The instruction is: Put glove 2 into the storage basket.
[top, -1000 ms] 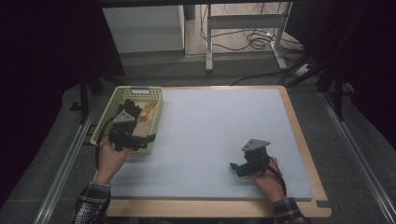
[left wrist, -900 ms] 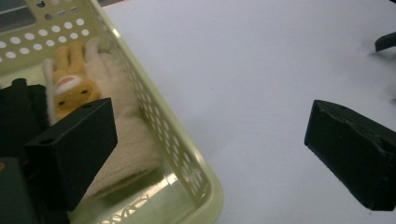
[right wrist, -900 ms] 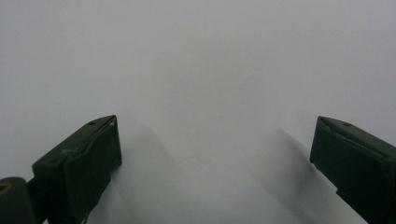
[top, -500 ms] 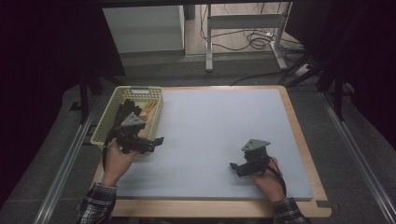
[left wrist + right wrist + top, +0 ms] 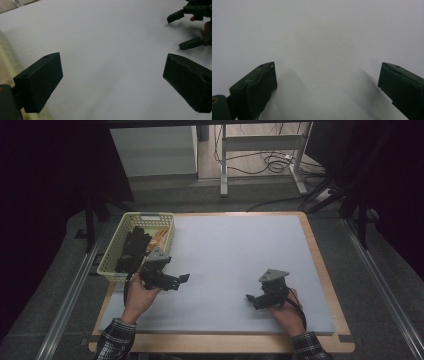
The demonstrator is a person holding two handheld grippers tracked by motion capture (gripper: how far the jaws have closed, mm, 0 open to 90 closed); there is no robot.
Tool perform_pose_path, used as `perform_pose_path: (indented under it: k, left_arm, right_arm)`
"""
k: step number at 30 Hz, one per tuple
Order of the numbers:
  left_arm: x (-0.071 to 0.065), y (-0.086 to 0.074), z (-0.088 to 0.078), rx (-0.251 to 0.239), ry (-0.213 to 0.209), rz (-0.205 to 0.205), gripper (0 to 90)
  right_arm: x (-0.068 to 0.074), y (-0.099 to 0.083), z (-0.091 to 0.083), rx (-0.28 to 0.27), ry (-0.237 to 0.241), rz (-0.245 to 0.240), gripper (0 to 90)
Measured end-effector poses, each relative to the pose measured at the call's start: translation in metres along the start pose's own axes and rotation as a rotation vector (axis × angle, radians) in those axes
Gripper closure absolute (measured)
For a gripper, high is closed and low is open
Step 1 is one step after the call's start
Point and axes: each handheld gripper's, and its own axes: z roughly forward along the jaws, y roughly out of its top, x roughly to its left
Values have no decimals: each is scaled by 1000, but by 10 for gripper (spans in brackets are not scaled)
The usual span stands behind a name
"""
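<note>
My left gripper [image 5: 181,281] hovers open over the near-left part of the white mat [image 5: 240,245], just right of a pale yellow basket [image 5: 148,216]. In the left gripper view its jaws [image 5: 111,62] stand wide apart with only bare mat between them, and the right gripper [image 5: 190,27] lies farther off at the top right. My right gripper [image 5: 251,301] rests low at the near right of the mat, open and pointing left. Its own view has the jaws [image 5: 325,67] spread over plain mat, holding nothing.
The basket holds a black bundle [image 5: 131,251] and something orange [image 5: 160,238]. The mat lies on a wooden tabletop [image 5: 320,255]. Metal rails run along both sides, and table legs and cables [image 5: 270,162] stand beyond the far edge.
My left gripper has moved from the basket's near end rightward and now points over the mat. The right gripper has stayed put.
</note>
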Motion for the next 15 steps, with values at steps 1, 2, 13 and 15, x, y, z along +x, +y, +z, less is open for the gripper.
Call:
perform_pose_path:
  k: [1,2,13,15]
  left_arm:
    - [-3,0,2,1,-7,6,29]
    - [-5,1,4,0,-16,10,29]
    - [-28,1,24,18,-68,60,29]
    - [-32,-1,29,23,-72,67,29]
  right_arm:
    - [0,0,0,0,0,0,17]
    - [0,0,0,0,-1,0,17]
    - [0,0,0,0,0,0,17]
    - [0,0,0,0,0,3,17]
